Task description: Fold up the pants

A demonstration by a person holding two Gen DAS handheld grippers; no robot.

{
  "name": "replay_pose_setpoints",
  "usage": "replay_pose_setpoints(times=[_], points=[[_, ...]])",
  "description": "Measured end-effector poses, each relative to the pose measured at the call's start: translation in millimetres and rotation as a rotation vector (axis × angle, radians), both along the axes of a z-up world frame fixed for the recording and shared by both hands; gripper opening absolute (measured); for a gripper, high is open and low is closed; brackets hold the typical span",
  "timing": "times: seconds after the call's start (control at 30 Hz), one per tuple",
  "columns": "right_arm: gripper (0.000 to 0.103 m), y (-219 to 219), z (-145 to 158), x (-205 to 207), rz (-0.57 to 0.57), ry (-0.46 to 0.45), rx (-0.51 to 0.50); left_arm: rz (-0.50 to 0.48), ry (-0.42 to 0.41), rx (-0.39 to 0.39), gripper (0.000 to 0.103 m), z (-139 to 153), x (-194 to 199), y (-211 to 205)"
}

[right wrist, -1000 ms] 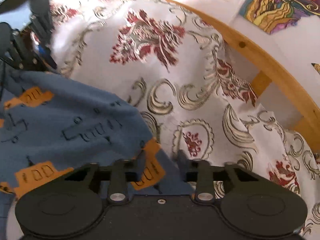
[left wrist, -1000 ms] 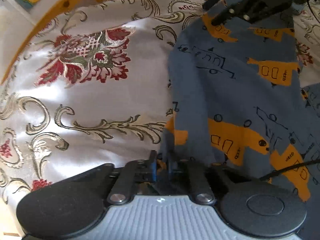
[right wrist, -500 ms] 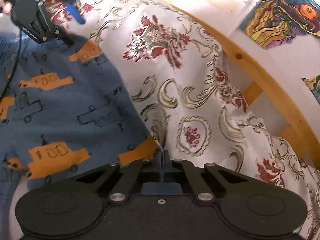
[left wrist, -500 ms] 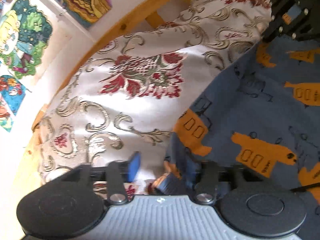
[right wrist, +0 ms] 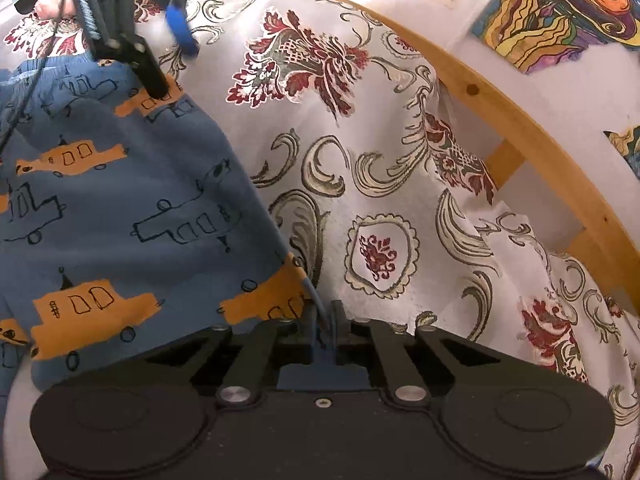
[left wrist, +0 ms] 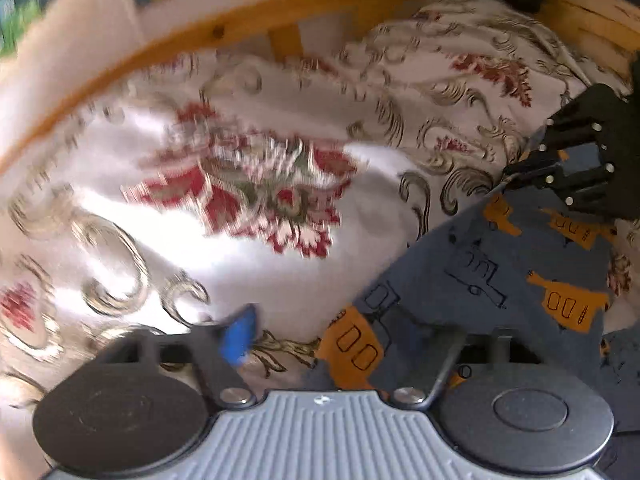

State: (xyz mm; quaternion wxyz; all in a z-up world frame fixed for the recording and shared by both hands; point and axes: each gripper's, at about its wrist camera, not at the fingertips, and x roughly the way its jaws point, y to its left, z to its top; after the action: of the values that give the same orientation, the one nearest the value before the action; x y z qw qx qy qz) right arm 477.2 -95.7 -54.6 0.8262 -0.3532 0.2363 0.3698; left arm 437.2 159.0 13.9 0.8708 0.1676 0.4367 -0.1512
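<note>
Lengthwise, pants (right wrist: 120, 208) stretch from right gripper (right wrist: 326, 320) toward left gripper (right wrist: 160, 36).

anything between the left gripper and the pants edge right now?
Nothing visible. The left gripper is open, and the pants hem lies right between its fingers, with only the floral bedspread underneath. The right gripper is shut on the pants' other corner.
</note>
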Motion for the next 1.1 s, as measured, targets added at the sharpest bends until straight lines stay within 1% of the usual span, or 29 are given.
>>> replay_pose_setpoints(times=[0.03,0.07,0.1,0.17,0.2,0.27,0.33,0.5,0.77,0.9,1.03,1.1], points=[[0.002,0,0,0,0.002,0.0,-0.003,0.0,0.033,-0.014,0.037,-4,4,1],[0.001,0,1,-2,0.004,-0.003,-0.007,-0.005,0.051,-0.023,0.033,-8,5,3],[0.001,0,1,-4,0.008,-0.009,-0.013,-0.012,0.065,-0.029,0.031,-11,6,3],[0.001,1,3,-9,0.022,-0.028,-0.03,-0.026,0.07,-0.03,0.016,-14,4,1],[0.001,1,4,-12,0.026,-0.035,-0.036,-0.033,0.073,-0.03,0.014,-14,1,0],[0.001,1,7,-16,0.028,-0.044,-0.042,-0.04,0.064,-0.008,0.007,-13,-3,-3],[0.001,1,10,-19,0.021,-0.05,-0.039,-0.028,0.034,0.027,0.004,-10,-9,-5],[0.0,-3,16,-36,0.005,-0.079,-0.025,0.029,-0.095,0.078,0.002,5,-32,-12],[0.0,-23,35,-79,-0.007,-0.161,0.021,0.084,-0.254,0.065,0.001,23,-80,-25],[0.0,-39,48,-112,-0.007,-0.214,0.04,0.06,-0.341,0.093,0.001,35,-121,-37],[0.0,-54,60,-163,0.015,-0.269,0.028,0.025,-0.4,0.075,0.001,43,-170,-44],[0.0,-60,64,-193,0.023,-0.288,0.011,-0.011,-0.425,0.092,0.001,42,-197,-49]])
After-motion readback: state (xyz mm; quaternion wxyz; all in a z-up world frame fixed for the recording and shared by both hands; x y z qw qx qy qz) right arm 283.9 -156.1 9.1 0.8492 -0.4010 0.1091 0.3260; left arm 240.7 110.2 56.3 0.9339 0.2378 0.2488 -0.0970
